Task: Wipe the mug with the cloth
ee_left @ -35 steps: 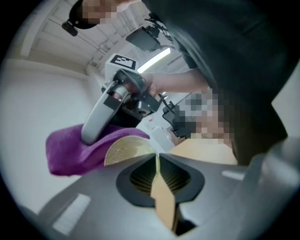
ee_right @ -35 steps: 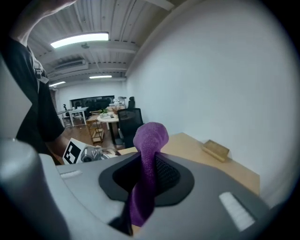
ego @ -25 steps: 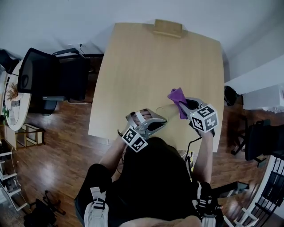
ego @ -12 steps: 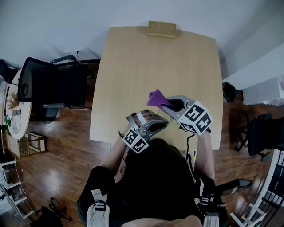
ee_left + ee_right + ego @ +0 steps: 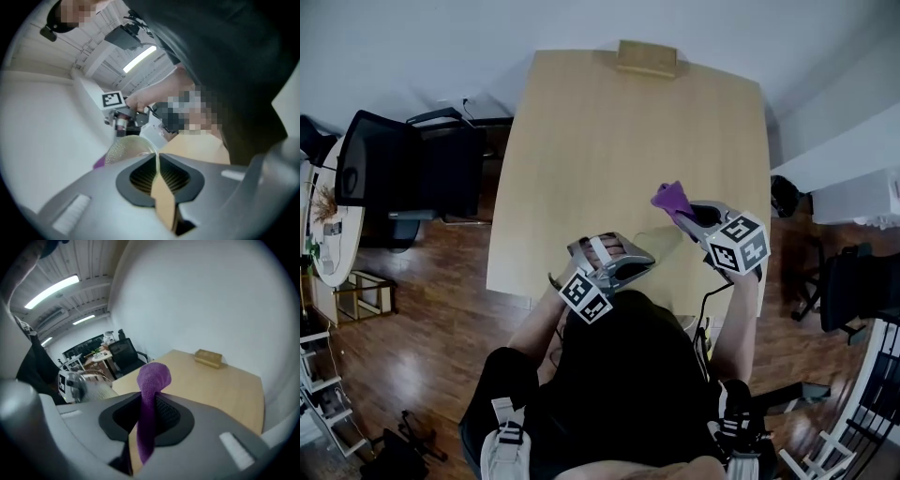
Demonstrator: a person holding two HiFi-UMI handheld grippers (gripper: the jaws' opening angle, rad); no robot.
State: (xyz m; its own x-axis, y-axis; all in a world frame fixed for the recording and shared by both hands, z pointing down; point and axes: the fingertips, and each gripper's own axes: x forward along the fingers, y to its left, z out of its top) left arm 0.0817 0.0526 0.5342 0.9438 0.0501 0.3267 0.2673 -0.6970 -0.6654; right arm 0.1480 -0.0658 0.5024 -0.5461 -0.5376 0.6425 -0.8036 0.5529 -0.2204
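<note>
In the head view my left gripper (image 5: 643, 255) hovers over the near edge of the wooden table (image 5: 581, 141). Its jaws are shut on the thin rim of a clear glass mug (image 5: 664, 238). In the left gripper view that mug (image 5: 124, 149) bulges just past the pads (image 5: 140, 176). My right gripper (image 5: 683, 212) is a little to the right of the mug and above it, shut on a purple cloth (image 5: 672, 198). The cloth (image 5: 152, 380) sticks up out of the jaws in a rounded wad, apart from the mug (image 5: 97, 391).
A small wooden block (image 5: 646, 58) lies at the table's far edge. A black office chair (image 5: 403, 173) stands to the left of the table on the dark wood floor. A white cabinet (image 5: 853, 202) stands to the right.
Half a second ago the right gripper had swung left with the cloth, over the mug; now it is back out to the right. The left gripper and mug have stayed put.
</note>
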